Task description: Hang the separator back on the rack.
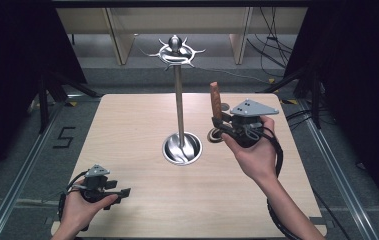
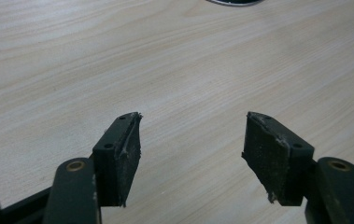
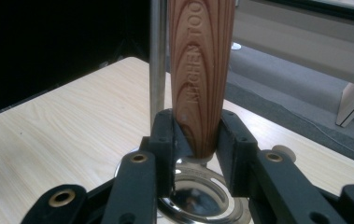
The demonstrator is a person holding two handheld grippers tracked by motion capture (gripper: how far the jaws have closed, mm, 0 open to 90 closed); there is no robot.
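The right gripper (image 1: 220, 125) clamps the lower end of a wooden handle (image 1: 215, 100), pads pressed on both sides; the right gripper view confirms the grip low on the handle (image 3: 201, 74), just above its metal neck. The handle's long axis stands nearly upright, tilted slightly away from the hand. The utensil's working end is hidden behind the jaws, so its type cannot be told.

The hanging stand (image 1: 179, 95) rises from a round steel base (image 1: 182, 149) at table centre, its hook ring (image 1: 177, 51) well above the handle top. The stand lies to the left of the held utensil in the high view, near but apart; in the right gripper view the steel pole (image 3: 158, 56) runs just beside the handle.

Judgement: hanging the utensil calls for a lift and a leftward shift toward the hooks.

The left gripper (image 1: 118, 193) rests low near the table's (image 1: 127, 140) front-left edge, jaws apart on nothing, well away from the stand. Open tabletop surrounds the base.
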